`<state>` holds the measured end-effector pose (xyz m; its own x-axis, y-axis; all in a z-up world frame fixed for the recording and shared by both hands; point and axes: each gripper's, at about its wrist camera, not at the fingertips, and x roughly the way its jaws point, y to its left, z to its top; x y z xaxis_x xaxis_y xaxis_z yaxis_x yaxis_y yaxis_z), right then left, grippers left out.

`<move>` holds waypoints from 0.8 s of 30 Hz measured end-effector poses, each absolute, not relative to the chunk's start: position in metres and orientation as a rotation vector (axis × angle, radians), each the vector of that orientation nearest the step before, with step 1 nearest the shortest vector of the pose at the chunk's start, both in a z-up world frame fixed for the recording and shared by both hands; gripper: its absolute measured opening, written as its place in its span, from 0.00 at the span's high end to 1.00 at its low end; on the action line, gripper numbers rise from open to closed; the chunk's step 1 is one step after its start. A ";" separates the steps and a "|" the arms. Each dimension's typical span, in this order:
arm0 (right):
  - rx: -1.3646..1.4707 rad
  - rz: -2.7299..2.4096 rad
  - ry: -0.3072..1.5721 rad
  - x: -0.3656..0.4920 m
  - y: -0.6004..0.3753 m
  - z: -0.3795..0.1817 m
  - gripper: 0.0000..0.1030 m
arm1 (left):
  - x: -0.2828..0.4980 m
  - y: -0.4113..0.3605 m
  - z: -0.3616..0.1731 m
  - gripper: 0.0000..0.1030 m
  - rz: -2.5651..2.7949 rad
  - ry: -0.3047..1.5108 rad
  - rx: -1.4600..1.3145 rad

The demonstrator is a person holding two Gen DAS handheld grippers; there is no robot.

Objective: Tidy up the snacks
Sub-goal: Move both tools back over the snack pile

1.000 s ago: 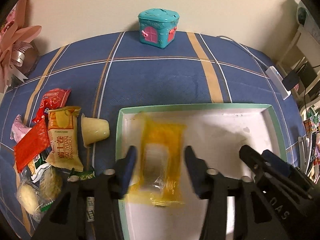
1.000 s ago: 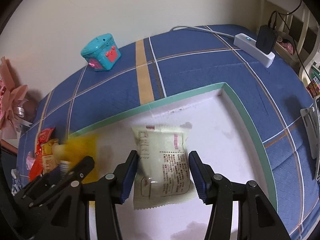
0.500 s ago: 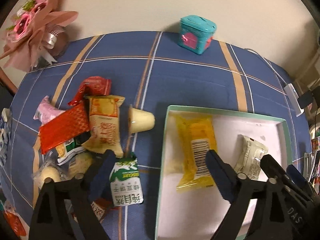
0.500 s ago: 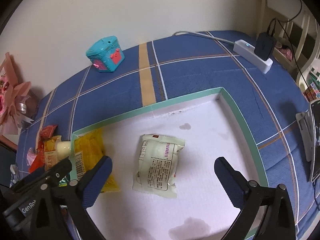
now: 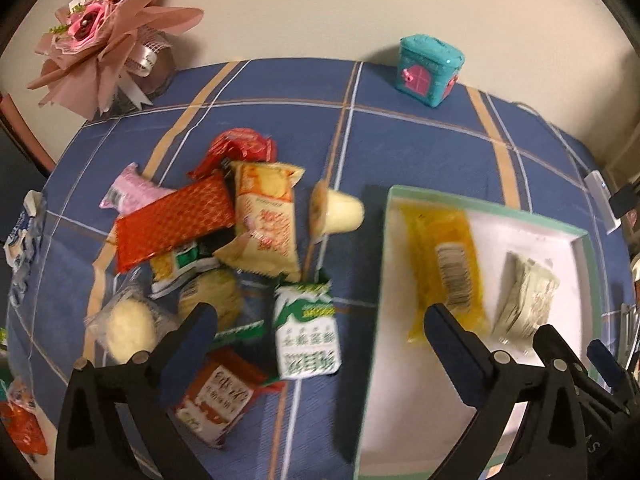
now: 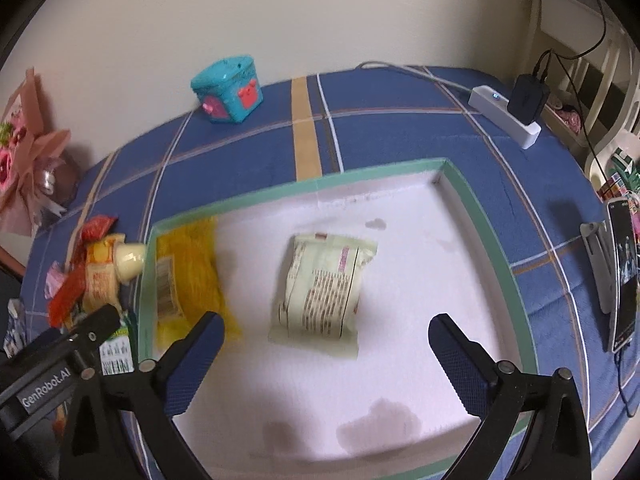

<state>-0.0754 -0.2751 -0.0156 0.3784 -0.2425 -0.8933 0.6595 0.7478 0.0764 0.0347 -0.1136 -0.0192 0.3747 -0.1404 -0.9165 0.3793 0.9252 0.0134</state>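
A white tray with a green rim [image 5: 488, 211] [image 6: 360, 174] lies on the blue checked cloth. In it rest a yellow packet [image 5: 444, 264] [image 6: 188, 276] and a pale green packet [image 5: 524, 300] [image 6: 324, 288]. Left of the tray is a heap of snacks: a red packet [image 5: 172, 224], an orange-cream packet [image 5: 268, 224], a jelly cup [image 5: 340, 214] and a green-white packet [image 5: 308, 332]. My left gripper [image 5: 320, 320] hovers over the heap, its jaws opening wide and gripping nothing; the green-white packet lies below them. My right gripper [image 6: 326, 324] stands open above the pale green packet, touching nothing.
A teal toy house [image 5: 430, 70] [image 6: 228, 90] stands at the back by the wall. A pink bouquet [image 5: 104, 36] sits at the back left. A white power strip [image 6: 506, 116] and a phone on a stand [image 6: 622, 272] lie to the tray's right.
Both grippers opened and let go of their packets, which now lie in the tray. The left gripper swung left from the tray to over the snack heap. The right drew back a little.
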 end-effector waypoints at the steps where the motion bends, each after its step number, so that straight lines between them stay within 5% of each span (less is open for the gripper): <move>1: 0.471 -0.599 1.037 -0.077 -0.273 -0.017 0.00 | 0.034 -0.111 -0.020 0.00 -0.333 1.147 0.239; 24: 0.496 -0.496 1.074 -0.094 -0.211 -0.013 0.00 | 0.023 -0.016 -0.028 0.00 -0.244 1.243 0.173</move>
<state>-0.0939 -0.2115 -0.0127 0.3910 -0.1383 -0.9100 0.6024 0.7860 0.1394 0.0231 -0.0160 -0.0277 0.3016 -0.0890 -0.9493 0.2761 0.9611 -0.0024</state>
